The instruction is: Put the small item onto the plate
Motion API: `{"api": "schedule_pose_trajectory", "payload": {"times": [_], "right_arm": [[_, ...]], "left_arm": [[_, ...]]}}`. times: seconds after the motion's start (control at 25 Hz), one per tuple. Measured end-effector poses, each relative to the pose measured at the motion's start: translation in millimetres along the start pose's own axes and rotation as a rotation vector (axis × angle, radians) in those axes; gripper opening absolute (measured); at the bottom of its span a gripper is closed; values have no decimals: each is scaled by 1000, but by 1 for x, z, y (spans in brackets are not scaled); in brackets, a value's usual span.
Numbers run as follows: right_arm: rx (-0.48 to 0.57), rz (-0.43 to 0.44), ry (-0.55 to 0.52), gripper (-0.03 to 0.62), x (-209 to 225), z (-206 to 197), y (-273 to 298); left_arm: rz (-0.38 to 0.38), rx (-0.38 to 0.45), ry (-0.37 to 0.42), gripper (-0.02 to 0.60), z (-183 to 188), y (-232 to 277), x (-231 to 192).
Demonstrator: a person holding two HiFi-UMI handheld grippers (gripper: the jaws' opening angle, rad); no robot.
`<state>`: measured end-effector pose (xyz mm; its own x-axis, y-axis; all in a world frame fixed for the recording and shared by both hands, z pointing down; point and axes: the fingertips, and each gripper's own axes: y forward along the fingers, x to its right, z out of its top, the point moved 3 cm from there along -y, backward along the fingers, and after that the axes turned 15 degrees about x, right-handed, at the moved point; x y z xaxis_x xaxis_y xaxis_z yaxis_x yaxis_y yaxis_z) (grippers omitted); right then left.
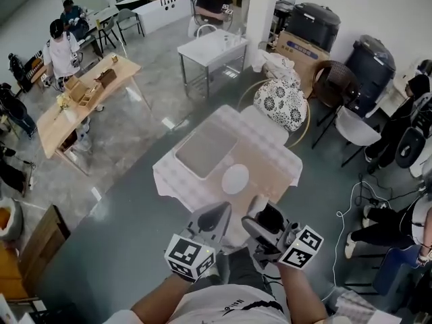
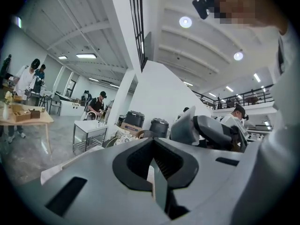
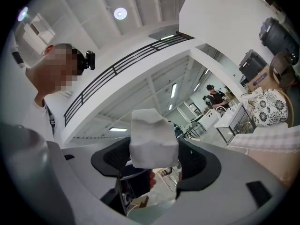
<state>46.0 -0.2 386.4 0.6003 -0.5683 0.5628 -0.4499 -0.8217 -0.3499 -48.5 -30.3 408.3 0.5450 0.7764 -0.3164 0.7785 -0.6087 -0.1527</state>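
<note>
A white plate (image 1: 235, 179) lies on the checked tablecloth (image 1: 270, 147), just right of a grey tray (image 1: 206, 147). Both grippers are held low and close to my body, short of the table's near edge and tilted upward. My right gripper (image 1: 259, 206) (image 3: 153, 150) is shut on a small white block (image 3: 153, 142), which stands up between the jaws. The left gripper view also catches that block (image 2: 185, 125) on the right gripper. My left gripper (image 1: 217, 213) (image 2: 153, 167) is shut, with nothing held between its jaws.
A chair with a patterned cushion (image 1: 282, 103) stands at the table's far side. A steel table (image 1: 212, 49) and a wooden table (image 1: 81, 103) stand further off, with people around them. Black cookers (image 1: 314, 22), chairs and floor cables (image 1: 361, 201) are on the right.
</note>
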Motion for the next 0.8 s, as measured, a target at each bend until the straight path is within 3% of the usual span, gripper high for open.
{"api": "schedule_pose_trajectory", "payload": {"times": [0.4, 0.8], "right_arm": [[-196, 0, -71, 314, 122, -14, 43], [-408, -45, -95, 314, 232, -66, 48]], "left_arm": [[63, 7, -1, 5, -34, 87, -59], [110, -39, 2, 5, -86, 137, -102]]}}
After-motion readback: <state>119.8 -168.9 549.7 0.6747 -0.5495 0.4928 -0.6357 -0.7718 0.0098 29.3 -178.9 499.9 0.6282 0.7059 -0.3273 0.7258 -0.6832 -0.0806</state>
